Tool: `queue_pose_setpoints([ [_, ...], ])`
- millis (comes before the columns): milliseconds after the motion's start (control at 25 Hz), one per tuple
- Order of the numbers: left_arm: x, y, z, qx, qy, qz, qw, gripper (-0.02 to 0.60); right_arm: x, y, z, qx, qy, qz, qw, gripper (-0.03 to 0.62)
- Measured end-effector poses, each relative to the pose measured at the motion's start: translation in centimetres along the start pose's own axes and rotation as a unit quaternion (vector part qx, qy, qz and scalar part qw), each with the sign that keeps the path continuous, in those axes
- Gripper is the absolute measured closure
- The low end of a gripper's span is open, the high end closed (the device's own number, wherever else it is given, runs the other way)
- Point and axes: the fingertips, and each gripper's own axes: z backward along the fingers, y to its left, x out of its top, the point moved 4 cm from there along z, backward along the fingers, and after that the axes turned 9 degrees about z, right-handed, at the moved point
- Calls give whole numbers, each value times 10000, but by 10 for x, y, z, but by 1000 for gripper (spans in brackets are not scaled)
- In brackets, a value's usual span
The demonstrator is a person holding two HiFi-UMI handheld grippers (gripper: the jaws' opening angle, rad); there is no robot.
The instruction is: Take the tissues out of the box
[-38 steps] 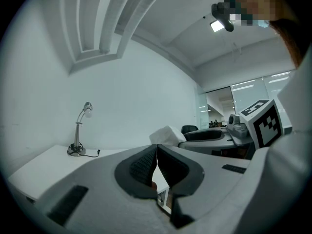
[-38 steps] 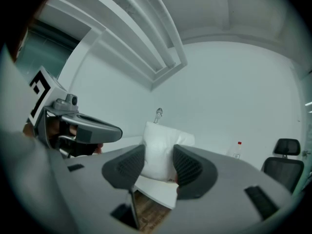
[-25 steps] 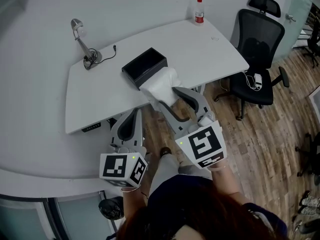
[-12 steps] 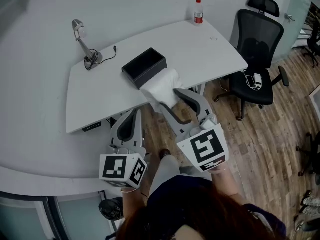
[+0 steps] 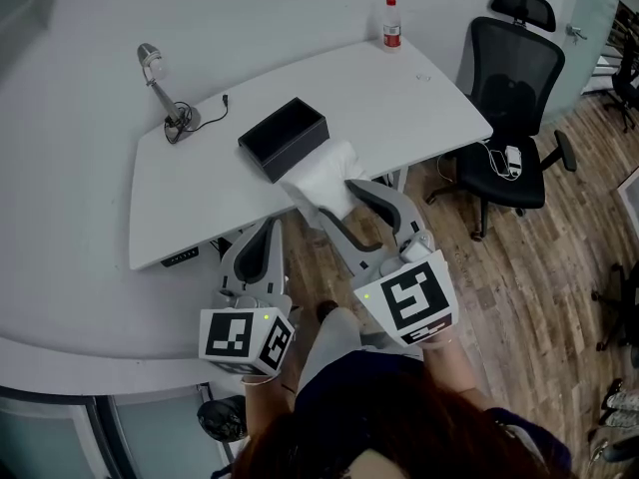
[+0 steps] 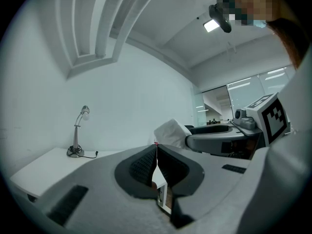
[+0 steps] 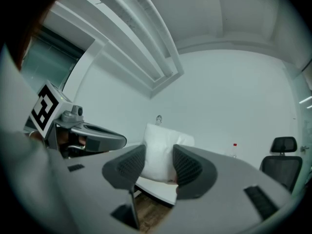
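Observation:
An open black box (image 5: 283, 138) rests on the white table (image 5: 399, 98). Just in front of it, at the table's front edge, a white pack of tissues (image 5: 321, 176) is out of the box, and my right gripper (image 5: 331, 198) is shut on it. In the right gripper view the pack (image 7: 161, 152) sits between the two pads (image 7: 130, 165), which press on its sides. My left gripper (image 5: 262, 232) hangs lower left, off the table's front edge. Its jaws (image 6: 157, 160) are shut and hold nothing.
A desk lamp (image 5: 160, 88) with a cable stands at the table's far left. A bottle with a red label (image 5: 391, 23) is at the far right corner. A black office chair (image 5: 514, 98) stands to the right on the wooden floor (image 5: 539, 267).
Only the head view has shifted a little. Both grippers and the tissue pack keep their places.

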Motion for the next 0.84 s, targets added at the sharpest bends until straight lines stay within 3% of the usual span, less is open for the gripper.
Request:
queue_pose_setpoints([
  [840,-3,1,-9,106,52,-23,9999,560,-8,-6,-10,132,-42,-74,9999,405],
])
